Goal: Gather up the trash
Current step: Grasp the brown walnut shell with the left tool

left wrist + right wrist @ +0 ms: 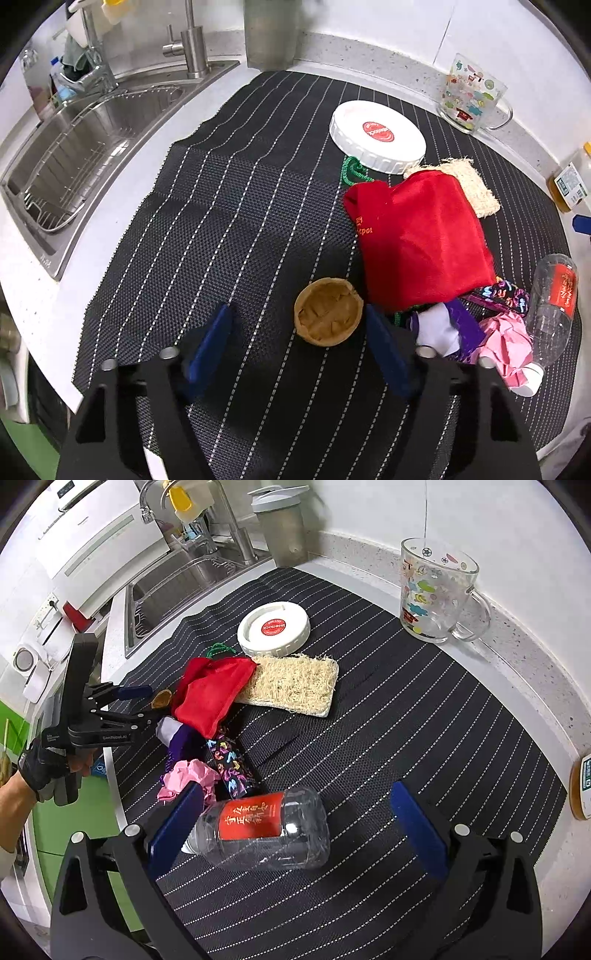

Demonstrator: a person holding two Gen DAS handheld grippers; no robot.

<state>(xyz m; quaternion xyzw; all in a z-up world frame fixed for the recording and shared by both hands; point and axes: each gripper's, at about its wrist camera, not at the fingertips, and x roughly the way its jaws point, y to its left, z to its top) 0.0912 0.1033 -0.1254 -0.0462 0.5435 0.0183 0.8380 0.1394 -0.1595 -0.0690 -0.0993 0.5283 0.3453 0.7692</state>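
Observation:
A brown paper cup liner [328, 312] lies on the striped mat just ahead of my open, empty left gripper [300, 338], between its fingers' reach. A clear plastic bottle with a red label [264, 830] lies on its side between the open fingers of my right gripper [299, 821]. Crumpled pink paper [186, 779], a purple-white wrapper [177, 736] and a dark patterned wrapper [231, 762] lie left of the bottle. A red cloth bag [417, 236] lies behind them. The left gripper also shows in the right wrist view [142, 701].
A white jar lid [376, 134], a loofah pad [293, 685] and a printed glass mug [432, 590] stand on the mat [221, 221] farther back. A steel sink [85, 147] with a rack is at the left. A bottle [581, 786] stands at the right edge.

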